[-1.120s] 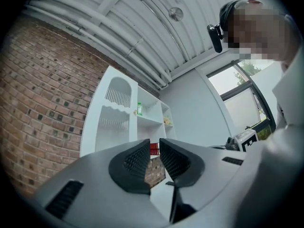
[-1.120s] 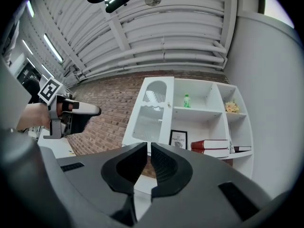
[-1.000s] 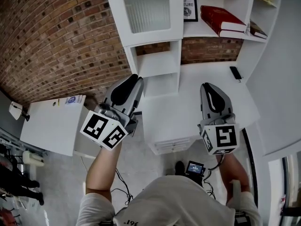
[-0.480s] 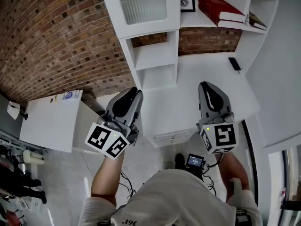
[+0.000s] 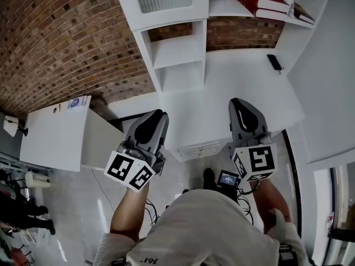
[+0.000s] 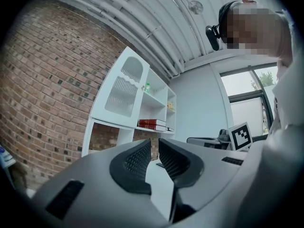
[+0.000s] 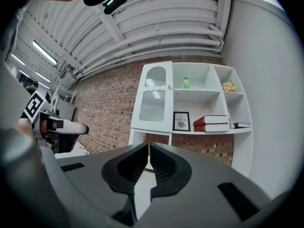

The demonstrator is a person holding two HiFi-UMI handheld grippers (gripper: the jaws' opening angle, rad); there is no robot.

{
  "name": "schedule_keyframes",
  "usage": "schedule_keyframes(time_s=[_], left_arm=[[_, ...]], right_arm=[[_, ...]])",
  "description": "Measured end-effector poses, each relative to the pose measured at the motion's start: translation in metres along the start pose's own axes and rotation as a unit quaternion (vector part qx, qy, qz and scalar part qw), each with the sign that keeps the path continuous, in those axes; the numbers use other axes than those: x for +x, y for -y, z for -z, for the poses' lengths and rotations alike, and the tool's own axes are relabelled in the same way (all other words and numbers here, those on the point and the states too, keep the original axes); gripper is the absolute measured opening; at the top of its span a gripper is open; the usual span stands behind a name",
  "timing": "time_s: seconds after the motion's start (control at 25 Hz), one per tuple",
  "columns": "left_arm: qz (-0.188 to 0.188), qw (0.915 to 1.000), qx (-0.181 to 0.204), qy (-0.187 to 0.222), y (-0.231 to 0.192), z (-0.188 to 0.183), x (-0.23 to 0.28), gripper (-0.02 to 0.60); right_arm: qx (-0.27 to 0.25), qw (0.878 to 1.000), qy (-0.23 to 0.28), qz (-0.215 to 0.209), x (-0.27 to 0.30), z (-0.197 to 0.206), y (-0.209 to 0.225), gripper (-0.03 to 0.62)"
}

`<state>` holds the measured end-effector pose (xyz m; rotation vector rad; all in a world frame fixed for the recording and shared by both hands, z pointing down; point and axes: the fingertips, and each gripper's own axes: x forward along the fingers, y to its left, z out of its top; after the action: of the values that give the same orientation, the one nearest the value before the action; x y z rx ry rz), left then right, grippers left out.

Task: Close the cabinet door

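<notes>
Fingers [image 6: 132,161] of the left gripper [image 6: 155,145], lately closing, are parted and empty; the right gripper [image 7: 148,148] is clenched on nothing. The cabinet door [image 7: 155,99], well above and ahead of both, appears closed; only withdrawal seems called for.

We hold our left tongs [image 5: 160,114] out ahead of the bare left forearm [image 5: 128,209], which rises from the lower edge of the head view. The left marker cube [image 5: 130,170] sits at the wrist end, tilted to one side. Its jaws have just been closing, yet a clear gap shows between the ribbed pads and nothing stands in it. Our right tongs [image 5: 237,101] point the same way, roughly parallel and well apart from the left, with the right marker cube [image 5: 255,162] above the right forearm [image 5: 272,201]. Its jaws meet at the tips, empty.
</notes>
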<state>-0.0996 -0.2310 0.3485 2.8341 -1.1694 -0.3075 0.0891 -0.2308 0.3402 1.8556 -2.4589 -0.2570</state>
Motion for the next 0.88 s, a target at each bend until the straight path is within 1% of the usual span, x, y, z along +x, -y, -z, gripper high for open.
schedule_keyframes(time_s=[0.32, 0.72, 0.88], left_arm=[[-0.002, 0.9994, -0.023, -0.025, 0.009, 0.03, -0.012, 0.051], [-0.003, 0.9966, -0.057, -0.06, 0.017, 0.064, -0.029, 0.028], [0.003, 0.9951, -0.068, -0.072, 0.023, 0.075, -0.034, 0.014]], right_arm=[[0.018, 0.999, -0.03, -0.011, -0.008, 0.025, -0.013, 0.034], [0.02, 0.997, -0.073, -0.032, -0.018, 0.058, -0.031, 0.028], [0.019, 0.996, -0.085, -0.036, -0.022, 0.065, -0.035, 0.026]])
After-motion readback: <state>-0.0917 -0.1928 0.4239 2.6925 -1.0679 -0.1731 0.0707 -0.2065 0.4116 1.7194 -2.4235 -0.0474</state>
